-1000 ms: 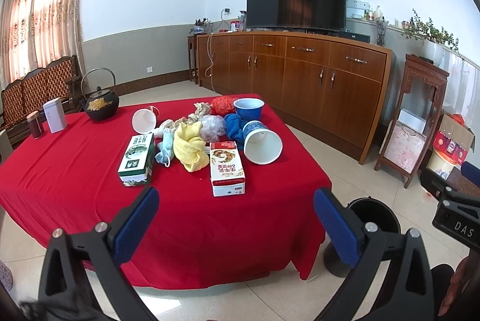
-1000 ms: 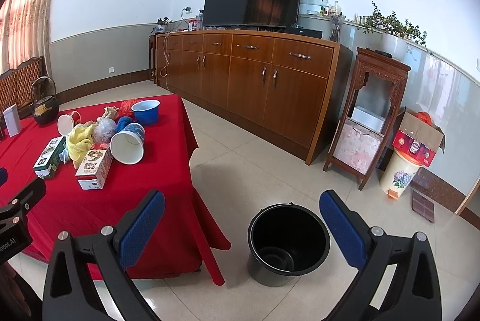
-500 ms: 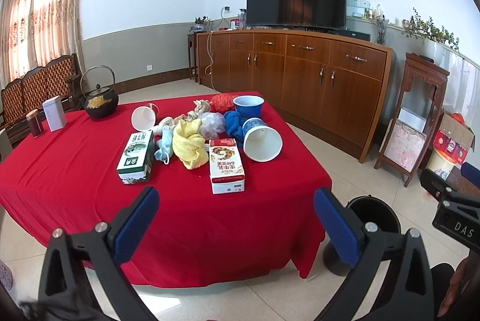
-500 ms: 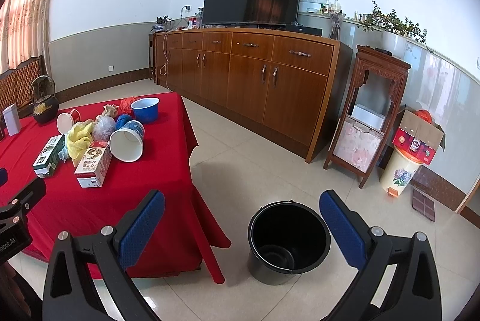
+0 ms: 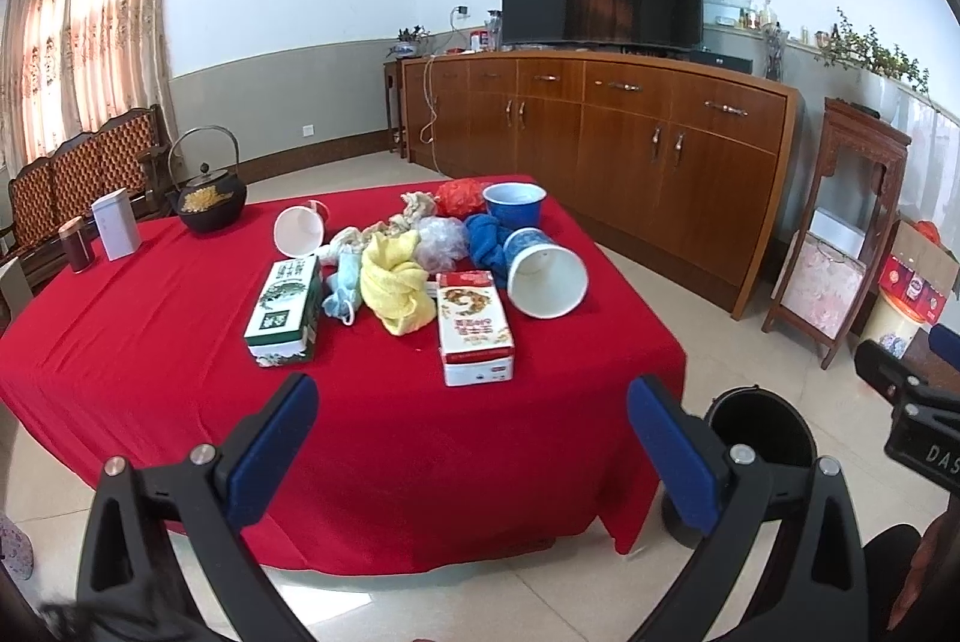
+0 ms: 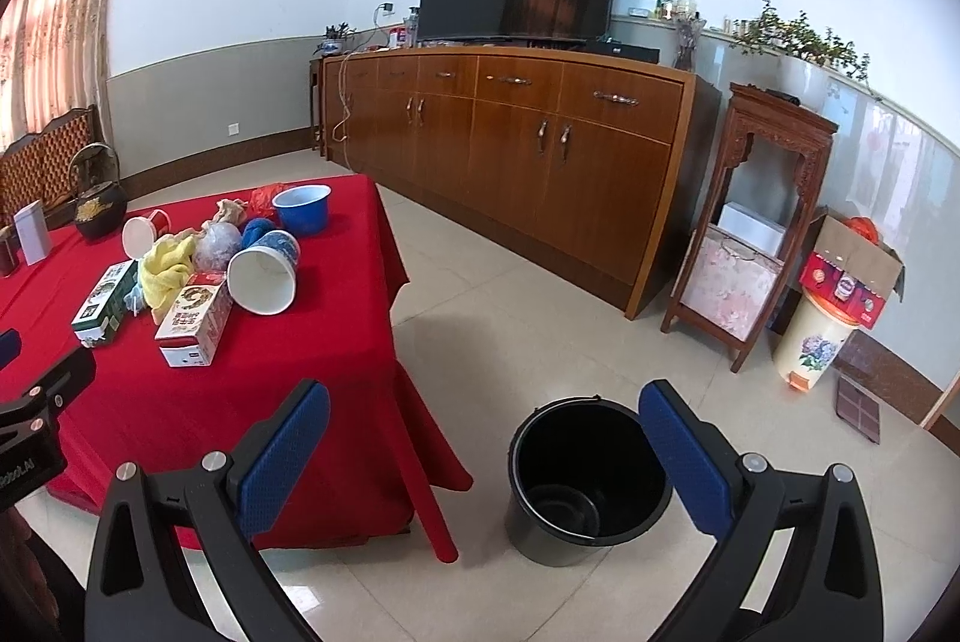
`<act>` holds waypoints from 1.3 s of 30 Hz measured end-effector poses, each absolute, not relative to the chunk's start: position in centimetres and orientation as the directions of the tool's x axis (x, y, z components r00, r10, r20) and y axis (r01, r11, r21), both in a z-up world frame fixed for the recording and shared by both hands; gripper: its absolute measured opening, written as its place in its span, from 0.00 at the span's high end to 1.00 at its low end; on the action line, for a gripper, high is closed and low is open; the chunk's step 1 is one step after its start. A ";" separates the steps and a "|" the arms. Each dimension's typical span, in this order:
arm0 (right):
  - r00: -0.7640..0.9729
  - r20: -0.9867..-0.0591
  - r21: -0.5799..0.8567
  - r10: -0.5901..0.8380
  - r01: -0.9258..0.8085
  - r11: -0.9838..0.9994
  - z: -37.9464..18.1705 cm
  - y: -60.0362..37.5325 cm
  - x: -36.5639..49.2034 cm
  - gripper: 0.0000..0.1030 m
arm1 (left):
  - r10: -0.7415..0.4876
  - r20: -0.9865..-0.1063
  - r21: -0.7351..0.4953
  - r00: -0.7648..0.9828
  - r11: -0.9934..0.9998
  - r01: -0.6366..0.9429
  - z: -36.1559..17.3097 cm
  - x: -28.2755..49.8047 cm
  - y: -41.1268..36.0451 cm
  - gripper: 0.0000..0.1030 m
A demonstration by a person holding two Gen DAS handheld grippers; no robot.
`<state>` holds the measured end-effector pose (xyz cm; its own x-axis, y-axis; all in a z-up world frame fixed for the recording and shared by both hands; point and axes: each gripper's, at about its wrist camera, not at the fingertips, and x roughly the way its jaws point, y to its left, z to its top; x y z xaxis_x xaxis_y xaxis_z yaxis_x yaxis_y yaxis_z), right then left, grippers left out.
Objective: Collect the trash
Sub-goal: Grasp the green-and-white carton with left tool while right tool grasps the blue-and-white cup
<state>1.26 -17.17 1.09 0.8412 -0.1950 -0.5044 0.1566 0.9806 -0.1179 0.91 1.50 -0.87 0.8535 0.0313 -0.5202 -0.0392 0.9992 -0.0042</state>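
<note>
Left wrist view is showing the left gripper (image 5: 471,423) gaping, holding nothing; the right gripper (image 6: 483,441) likewise. Risk – the tipped paper cup (image 5: 545,273) rolling off the red table (image 5: 150,372), or landing outside the black bucket (image 6: 585,480).

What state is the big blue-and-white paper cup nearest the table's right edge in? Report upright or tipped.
Tipped. The big blue-and-white paper cup lies on its side on the red tablecloth, its white open mouth facing the camera; nothing shows inside.
</note>
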 end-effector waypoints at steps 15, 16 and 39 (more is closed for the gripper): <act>0.828 -0.561 -0.071 -0.003 -0.044 0.997 -0.4 -12.7 8.5 0.00 | 0.179 -0.553 0.000 0.814 0.977 -0.215 -2.9 5.0 9.8 0.00; 0.824 -0.566 -0.073 0.003 -0.053 0.996 -0.7 -12.1 9.2 0.00 | 0.184 -0.555 0.001 0.811 0.975 -0.221 -3.1 5.2 10.0 0.00; 0.704 -0.707 -0.058 0.065 -0.149 0.987 -7.4 -6.8 24.7 0.41 | 0.244 -0.634 0.014 0.733 0.952 -0.305 -8.9 15.2 16.4 0.27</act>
<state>24.68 -6.84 -7.43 0.7040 0.0648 -0.7072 -0.1489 0.9872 -0.0577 15.18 16.43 -8.93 0.7335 0.2442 -0.6343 -0.3046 0.9524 0.0145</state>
